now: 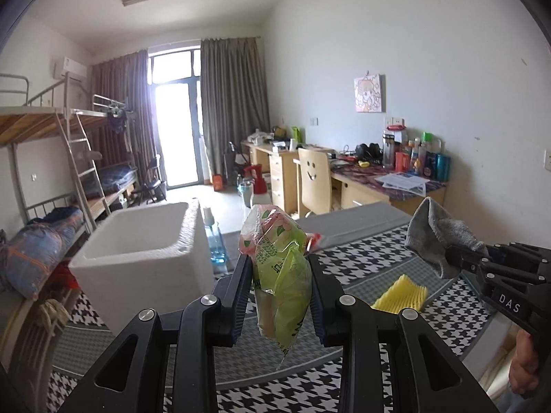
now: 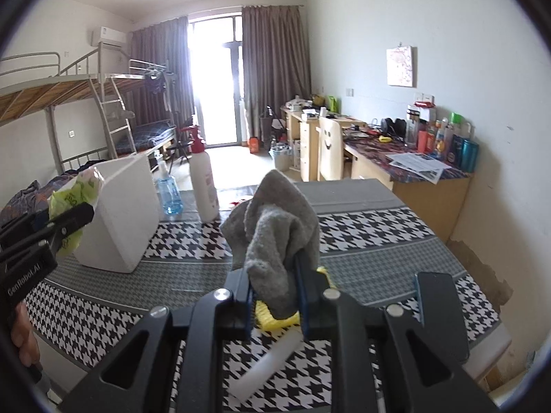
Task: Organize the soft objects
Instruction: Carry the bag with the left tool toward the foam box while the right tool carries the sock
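My left gripper is shut on a green and pink plastic packet, held up above the houndstooth tablecloth. In the right wrist view the same gripper and its packet show at the left, just in front of the white foam box. My right gripper is shut on a crumpled grey sock, also lifted off the table; from the left wrist it appears at the right with the sock. The foam box stands open-topped at the table's left.
A yellow ridged foam pad lies on the cloth under the sock, with a white foam tube nearer me. A blue bottle and a white spray bottle stand behind the box. Bunk beds are left, desks and chair right.
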`<action>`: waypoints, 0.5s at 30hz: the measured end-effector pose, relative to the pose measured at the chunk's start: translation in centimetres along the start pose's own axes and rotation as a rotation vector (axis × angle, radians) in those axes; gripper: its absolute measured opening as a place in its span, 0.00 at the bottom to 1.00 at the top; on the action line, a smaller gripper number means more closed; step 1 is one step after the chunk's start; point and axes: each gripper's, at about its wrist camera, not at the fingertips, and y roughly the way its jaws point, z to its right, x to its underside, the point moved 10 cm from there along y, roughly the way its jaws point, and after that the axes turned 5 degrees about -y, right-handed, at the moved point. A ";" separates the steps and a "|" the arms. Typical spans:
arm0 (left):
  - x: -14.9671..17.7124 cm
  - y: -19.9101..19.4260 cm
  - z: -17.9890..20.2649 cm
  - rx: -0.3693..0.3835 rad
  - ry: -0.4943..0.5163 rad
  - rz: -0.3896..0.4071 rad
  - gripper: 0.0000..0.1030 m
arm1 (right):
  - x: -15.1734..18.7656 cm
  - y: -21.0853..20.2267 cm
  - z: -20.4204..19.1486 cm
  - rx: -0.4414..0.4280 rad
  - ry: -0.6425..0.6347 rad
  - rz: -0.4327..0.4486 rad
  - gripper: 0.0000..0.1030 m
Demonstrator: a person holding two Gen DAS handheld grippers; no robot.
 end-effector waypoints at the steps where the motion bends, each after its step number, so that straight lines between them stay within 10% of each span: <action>1: -0.2 -0.1 -0.2 -0.006 0.001 0.004 0.32 | -0.3 0.0 -0.2 -0.006 -0.006 0.006 0.23; 15: -1.7 -0.7 -3.6 -0.082 -0.040 0.043 0.32 | -3.5 0.4 -3.1 -0.062 -0.066 0.060 0.23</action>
